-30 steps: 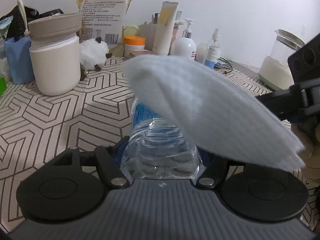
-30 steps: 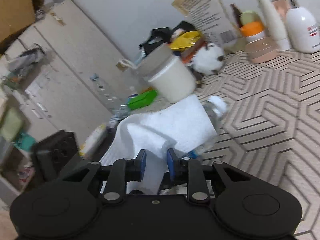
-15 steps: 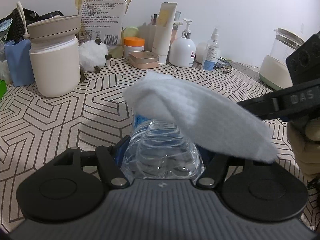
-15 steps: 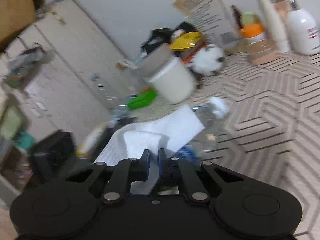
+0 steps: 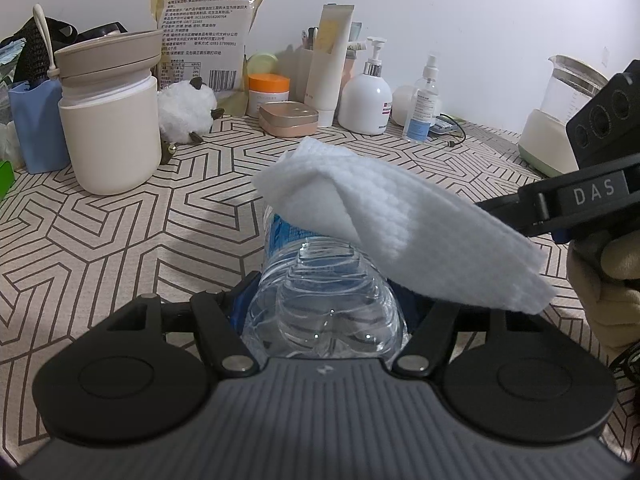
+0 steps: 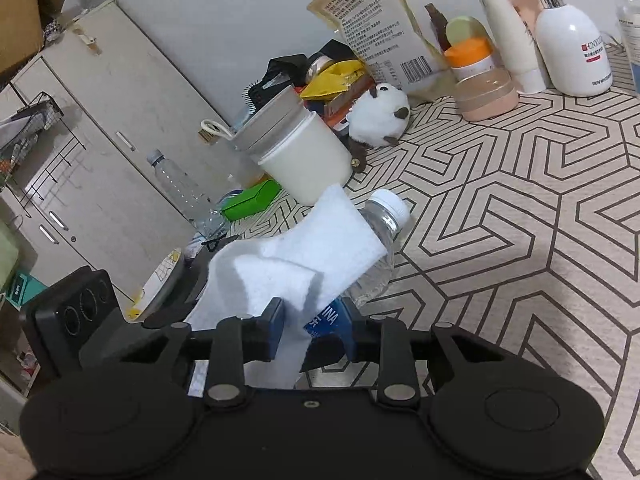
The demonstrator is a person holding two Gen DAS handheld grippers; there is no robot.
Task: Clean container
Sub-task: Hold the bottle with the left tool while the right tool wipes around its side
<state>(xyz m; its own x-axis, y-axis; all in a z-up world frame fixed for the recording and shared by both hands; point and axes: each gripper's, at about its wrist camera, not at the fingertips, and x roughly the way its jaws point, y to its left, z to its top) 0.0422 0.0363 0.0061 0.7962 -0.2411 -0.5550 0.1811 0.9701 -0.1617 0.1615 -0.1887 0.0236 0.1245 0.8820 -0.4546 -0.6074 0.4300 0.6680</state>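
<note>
Left gripper (image 5: 324,320) clamped on clear plastic bottle (image 5: 320,300), held above patterned table (image 5: 120,240), cap pointing to 1 o'clock in right view. Right gripper (image 6: 310,330) jaws opening, white cloth (image 6: 296,268) between, draped over bottle.

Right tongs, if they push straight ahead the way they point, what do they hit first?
Most likely the white cloth lying between them as the jaws open, then the water bottle right behind it. Depth is hard to judge here.
</note>
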